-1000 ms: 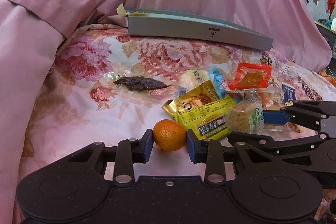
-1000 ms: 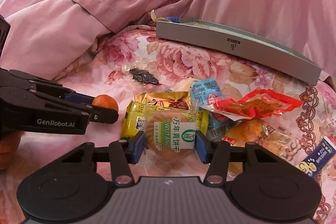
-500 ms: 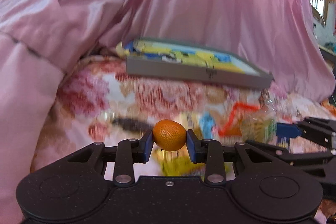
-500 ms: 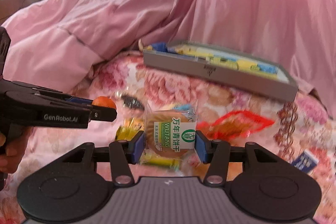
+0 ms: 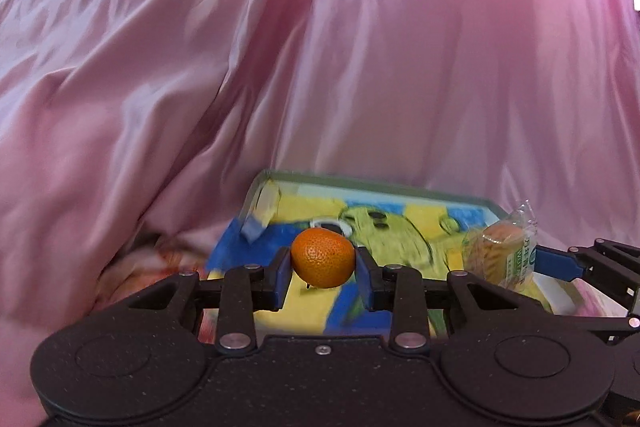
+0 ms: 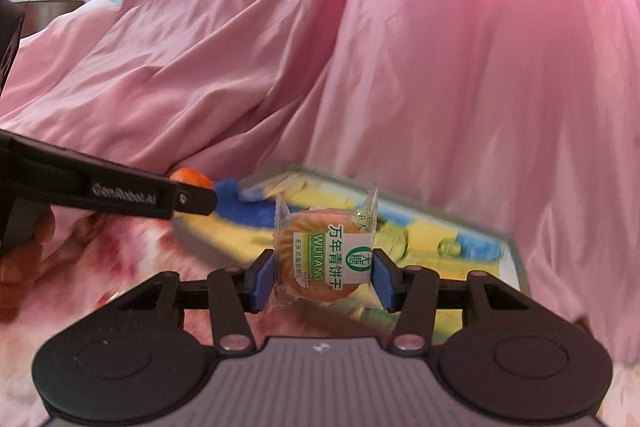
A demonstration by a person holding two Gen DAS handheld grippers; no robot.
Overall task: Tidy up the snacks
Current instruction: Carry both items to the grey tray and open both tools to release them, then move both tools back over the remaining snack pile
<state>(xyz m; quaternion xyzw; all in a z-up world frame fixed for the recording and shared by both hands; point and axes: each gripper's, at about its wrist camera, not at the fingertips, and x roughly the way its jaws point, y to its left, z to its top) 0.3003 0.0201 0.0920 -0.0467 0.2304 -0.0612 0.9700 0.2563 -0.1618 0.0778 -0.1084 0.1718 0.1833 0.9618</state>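
Mandarin [image 5: 322,258] at lower centre of the left wrist view, pinched between the two blue pads [image 5: 281,279] of the left gripper [image 5: 322,277], which is clamped on its sides. Fruit clear of any surface, seen against the tray [image 5: 400,187] behind it. In the right wrist view the same mandarin [image 6: 191,177] peeks out at middle left, over the tip of the left gripper [image 6: 196,201], whose black finger reads "GenRobot.AI".

Biscuit [image 6: 326,255], round, in a clear wrapper with a green-and-white "WUTANG" label, at lower centre of the right wrist view. Right gripper [image 6: 323,277] closed on it, blue pads [image 6: 262,279] pressing the wrapper from both sides; packet upright, label facing the camera. In the left wrist view the biscuit [image 5: 502,253] shows at the right edge, edge-on, held in the right gripper [image 5: 520,261], which enters from the right.

Tray is shallow, grey-rimmed, its floor painted yellow, blue and green; blurred in both views. It lies just beyond both grippers, in the lower middle of each frame [image 6: 516,259].

Bedspread [image 6: 132,247], floral, visible at lower left beside the tray. Pink cloth [image 5: 360,47], glossy and folded, fills the upper part of both frames. Part of a hand [image 6: 24,267] at the left edge of the right wrist view, under the left gripper's body.
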